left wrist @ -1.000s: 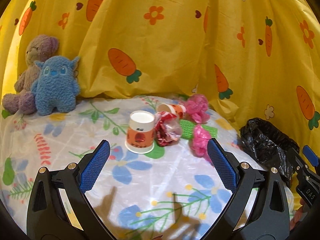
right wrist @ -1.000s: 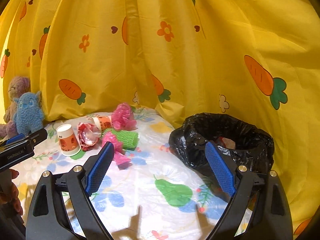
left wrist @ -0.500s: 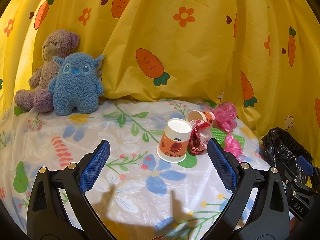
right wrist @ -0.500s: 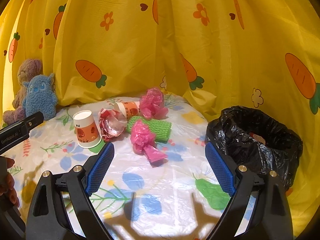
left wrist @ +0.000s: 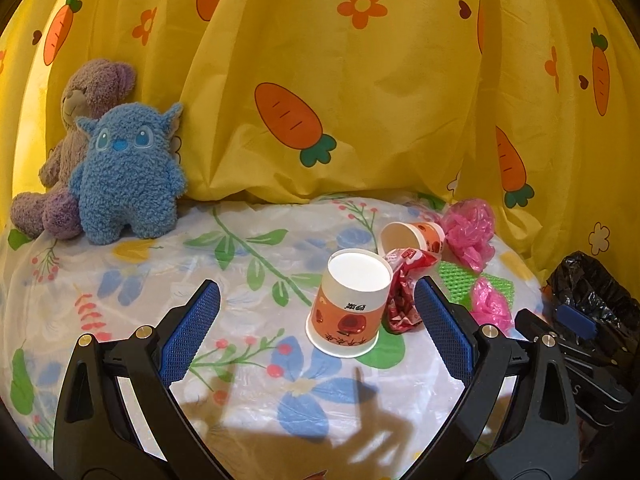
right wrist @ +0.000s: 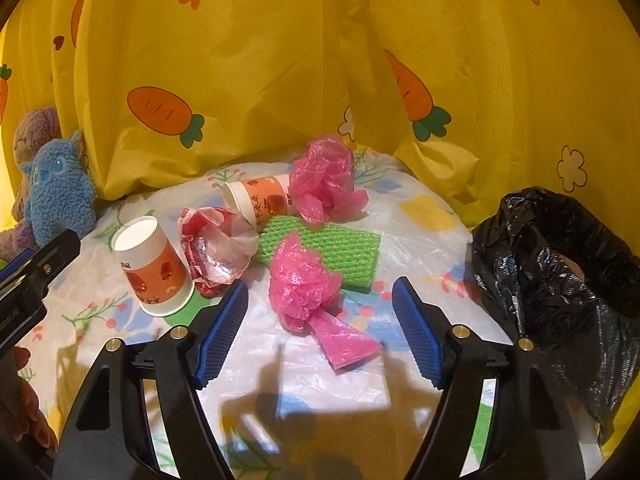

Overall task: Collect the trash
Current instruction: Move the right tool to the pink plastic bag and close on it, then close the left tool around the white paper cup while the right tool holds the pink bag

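Clearly both tools are at the approach step, with nothing picked up yet. The left tool [left wrist: 316,320] is spread wide and empty above the flowered counter [left wrist: 120,280], and the upside-down paper cup [left wrist: 350,302] stands between its fingers, toward the 2 o'clock side of the gap. The right tool [right wrist: 320,330] is likewise released and empty, with the near pink plastic wad [right wrist: 306,288] sitting just ahead at 12 o'clock, its tail reaching into the gap.

In the right wrist view the trash is bunched together mid-counter: the inverted cup at 9 o'clock, a crumpled red wrapper [right wrist: 216,248] touching it, a second cup on its side [right wrist: 260,200] at 11 o'clock, a green foam mesh sleeve [right wrist: 340,252] under the near wad, and a far pink wad [right wrist: 324,176] at 12 o'clock. The black bin bag [right wrist: 560,280] gapes open at 3 o'clock, near the pile; something pale lies inside, too dim to identify.

I judge collecting to be at an early stage, since most of the litter is still out. Next, the right tool would need to ease forward and down until its pads straddle the pink wad's body, not just the thin tail, then close gently; the left must centre on the cup before squeezing, lest it tip it into the wrapper.
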`<action>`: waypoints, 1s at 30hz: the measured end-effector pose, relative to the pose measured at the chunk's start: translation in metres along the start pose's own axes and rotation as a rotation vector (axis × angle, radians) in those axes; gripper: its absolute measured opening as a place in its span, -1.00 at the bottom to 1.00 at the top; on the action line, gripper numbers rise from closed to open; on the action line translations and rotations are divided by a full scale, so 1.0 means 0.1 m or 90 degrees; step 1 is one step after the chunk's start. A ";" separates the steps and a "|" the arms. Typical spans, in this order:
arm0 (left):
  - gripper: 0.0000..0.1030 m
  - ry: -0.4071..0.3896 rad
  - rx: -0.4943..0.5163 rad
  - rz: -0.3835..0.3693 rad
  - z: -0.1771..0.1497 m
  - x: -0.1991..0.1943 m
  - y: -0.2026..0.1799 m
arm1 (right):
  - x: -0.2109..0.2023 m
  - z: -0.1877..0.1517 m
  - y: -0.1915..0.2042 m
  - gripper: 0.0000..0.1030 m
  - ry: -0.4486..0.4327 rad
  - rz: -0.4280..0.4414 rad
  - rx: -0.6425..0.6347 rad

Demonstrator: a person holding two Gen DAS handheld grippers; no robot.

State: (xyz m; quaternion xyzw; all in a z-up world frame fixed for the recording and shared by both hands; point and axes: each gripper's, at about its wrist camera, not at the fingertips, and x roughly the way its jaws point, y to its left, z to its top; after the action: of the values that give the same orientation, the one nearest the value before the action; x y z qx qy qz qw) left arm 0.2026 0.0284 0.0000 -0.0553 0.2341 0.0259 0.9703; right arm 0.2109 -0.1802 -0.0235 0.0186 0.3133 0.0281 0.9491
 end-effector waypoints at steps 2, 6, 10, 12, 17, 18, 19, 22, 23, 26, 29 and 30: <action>0.87 0.001 -0.001 0.001 -0.02 0.06 0.00 | 0.11 0.01 0.03 0.32 0.004 -0.003 -0.004; 0.87 0.014 -0.003 -0.001 -0.06 0.18 0.02 | 0.32 0.02 0.03 0.32 0.027 -0.010 0.002; 0.87 0.022 -0.011 -0.003 -0.09 0.25 0.05 | 0.47 0.02 0.05 0.26 0.040 -0.019 -0.012; 0.87 0.024 -0.009 -0.004 -0.10 0.26 0.05 | 0.53 0.02 0.04 0.21 0.049 -0.015 -0.009; 0.87 0.032 -0.002 -0.013 -0.12 0.28 0.03 | 0.62 0.01 0.04 -0.01 0.072 -0.004 -0.009; 0.87 0.034 -0.001 -0.016 -0.12 0.29 0.03 | 0.62 0.01 0.05 -0.05 0.073 -0.002 -0.012; 0.87 0.037 0.000 -0.016 -0.12 0.30 0.02 | 0.63 0.01 0.06 -0.13 0.073 -0.001 -0.014; 0.87 0.041 0.007 -0.014 -0.10 0.31 0.01 | 0.61 0.00 0.06 -0.23 0.064 0.001 -0.010; 0.87 0.040 0.010 -0.011 -0.08 0.31 0.00 | 0.59 0.00 0.05 -0.24 0.058 0.000 -0.006; 0.87 0.040 0.014 -0.019 -0.04 0.33 -0.02 | 0.52 0.00 0.02 -0.26 0.036 0.001 0.007; 0.85 0.045 0.022 -0.024 -0.02 0.43 -0.06 | 0.45 0.00 -0.01 -0.26 0.014 0.002 0.014; 0.81 0.048 0.027 -0.027 -0.02 0.47 -0.07 | 0.43 0.00 -0.01 -0.26 0.007 0.002 0.014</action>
State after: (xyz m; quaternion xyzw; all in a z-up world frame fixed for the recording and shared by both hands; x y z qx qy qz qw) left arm 0.2440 0.0225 -0.0227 -0.0409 0.2699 -0.0016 0.9620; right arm 0.2455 -0.1779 -0.0493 0.0293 0.3191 0.0260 0.9469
